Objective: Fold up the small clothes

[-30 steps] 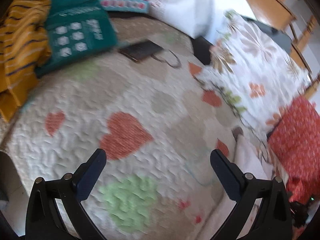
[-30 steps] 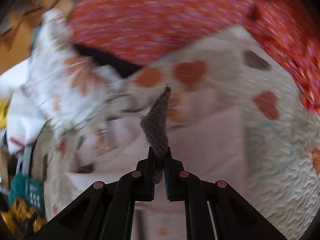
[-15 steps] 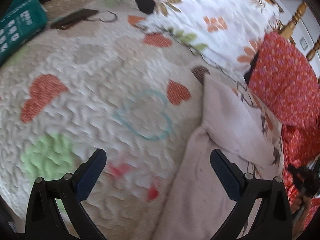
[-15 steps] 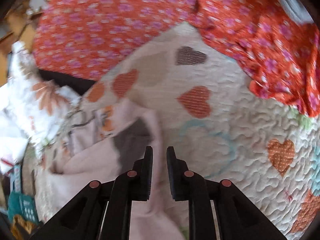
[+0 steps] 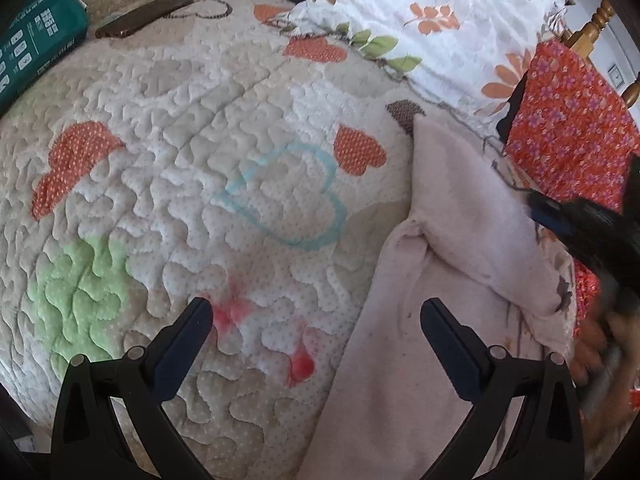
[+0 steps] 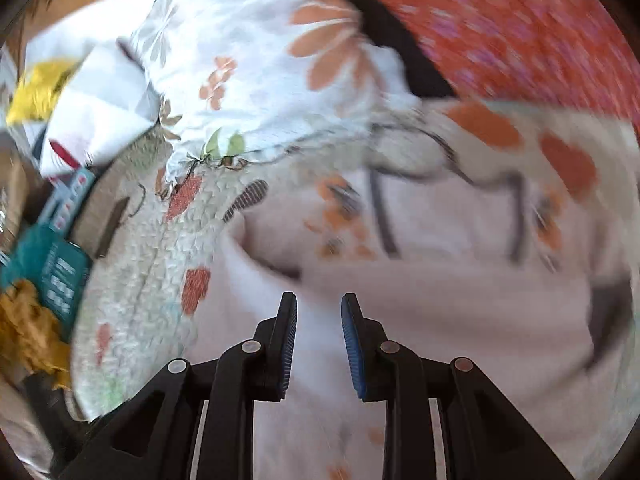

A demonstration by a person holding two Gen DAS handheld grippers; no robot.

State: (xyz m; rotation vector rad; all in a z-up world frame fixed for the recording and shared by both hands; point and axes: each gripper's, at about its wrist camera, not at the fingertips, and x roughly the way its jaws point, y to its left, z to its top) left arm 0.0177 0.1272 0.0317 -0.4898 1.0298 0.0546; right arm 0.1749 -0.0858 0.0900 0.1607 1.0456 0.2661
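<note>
A small pale pink garment (image 5: 452,280) lies on the heart-patterned quilt (image 5: 200,160), its upper part folded over itself. My left gripper (image 5: 316,316) is wide open and empty, low over the quilt at the garment's left edge. My right gripper (image 6: 319,308) is partly open and empty, just above the pink garment (image 6: 420,312), whose printed front shows orange and dark marks. The right gripper also shows in the left wrist view (image 5: 576,228) at the garment's right side, blurred.
A floral white pillow (image 5: 420,12) and a red floral cloth (image 5: 568,120) lie beyond the garment. A dark phone with a cord (image 5: 144,22) and a teal box (image 5: 32,40) sit at the far left. A mustard garment (image 6: 28,332) lies left in the right wrist view.
My right gripper let go of the grey-backed cloth, opened and swung back over the garment. My left gripper moved right toward the garment and stayed open.
</note>
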